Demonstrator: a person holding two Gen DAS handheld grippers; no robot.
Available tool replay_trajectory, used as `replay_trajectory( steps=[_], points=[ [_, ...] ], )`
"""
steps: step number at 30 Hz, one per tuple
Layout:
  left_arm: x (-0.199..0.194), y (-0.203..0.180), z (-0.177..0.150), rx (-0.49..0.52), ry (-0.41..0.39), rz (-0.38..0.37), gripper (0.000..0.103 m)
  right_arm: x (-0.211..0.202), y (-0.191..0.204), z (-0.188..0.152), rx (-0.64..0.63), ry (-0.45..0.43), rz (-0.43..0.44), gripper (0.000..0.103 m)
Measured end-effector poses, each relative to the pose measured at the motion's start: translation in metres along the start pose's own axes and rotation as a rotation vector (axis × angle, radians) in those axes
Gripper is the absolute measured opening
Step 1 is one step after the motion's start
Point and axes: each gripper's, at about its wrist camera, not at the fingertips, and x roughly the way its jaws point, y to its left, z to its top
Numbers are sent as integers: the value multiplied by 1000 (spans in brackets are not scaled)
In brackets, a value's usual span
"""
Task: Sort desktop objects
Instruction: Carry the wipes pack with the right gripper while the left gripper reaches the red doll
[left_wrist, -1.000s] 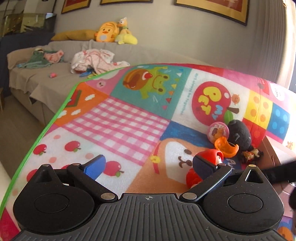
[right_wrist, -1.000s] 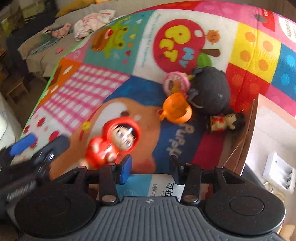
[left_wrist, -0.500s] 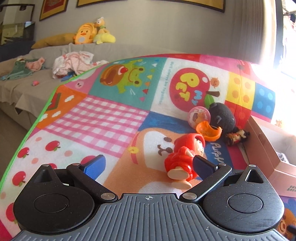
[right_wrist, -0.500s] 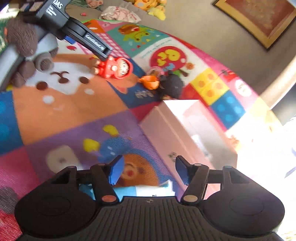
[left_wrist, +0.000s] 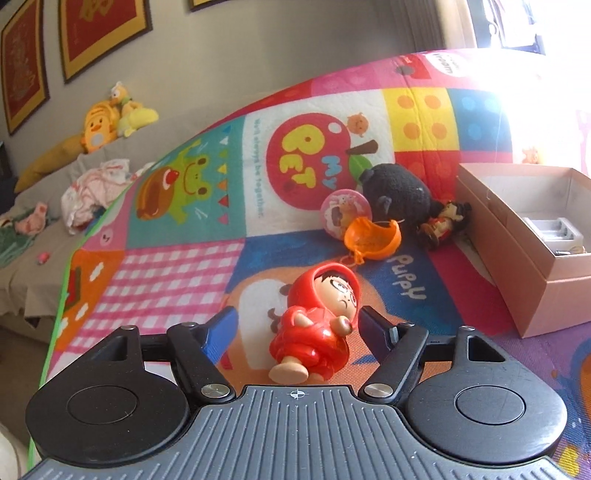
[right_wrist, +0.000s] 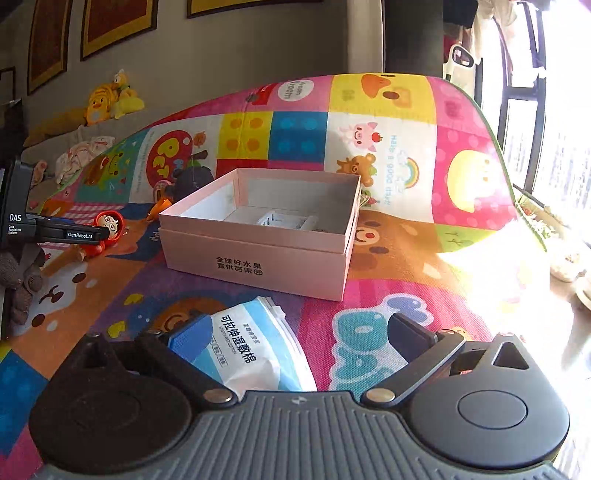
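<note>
The red doll (left_wrist: 317, 325) lies on the play mat (left_wrist: 177, 280) near its left edge. It looks hard, light and slippery; grab its round middle. The left hand-held gripper (left_wrist: 295, 326) has been closing around it, not yet pinching. The right hand-held gripper (right_wrist: 295, 338) has just been opening wide, nothing pinched.

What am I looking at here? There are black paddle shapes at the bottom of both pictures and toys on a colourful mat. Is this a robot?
No robot: a person holds a two-finger tool in each hand, and each tool carries a camera looking out along its fingers. The black shapes are those tools.

One picture comes from the left gripper. Its jaws have just been closing around a red hooded doll lying on the play mat; whether they already press on it is hard to tell. Beyond it lie an orange capsule half, a pink ball, a black plush toy and a small figurine.

The other comes from the right gripper, which has just been opening, over a pack of wet wipes lying on the mat. Ahead stands an open pink box.
</note>
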Motion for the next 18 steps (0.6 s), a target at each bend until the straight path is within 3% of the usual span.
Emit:
replay_trajectory(
  steps=[5, 7, 8, 9, 11, 18],
  points=[
    [13, -4, -1, 31, 47, -4, 78, 6, -12, -9, 133, 6, 37, 103],
    [15, -6, -5, 39, 60, -3, 71, 5, -13, -11, 139, -3, 40, 103],
    [15, -7, -7, 43, 71, -6, 59, 4, -13, -11, 140, -3, 42, 103],
    [14, -8, -9, 40, 77, -13, 55, 5, -13, -11, 142, -5, 45, 103],
    [7, -11, -12, 40, 77, -24, 54, 5, -15, -12, 151, -9, 52, 103],
    [-58, -43, -34, 20, 105, -267, 54, 9, -22, -13, 204, 5, 71, 103]
  ],
)
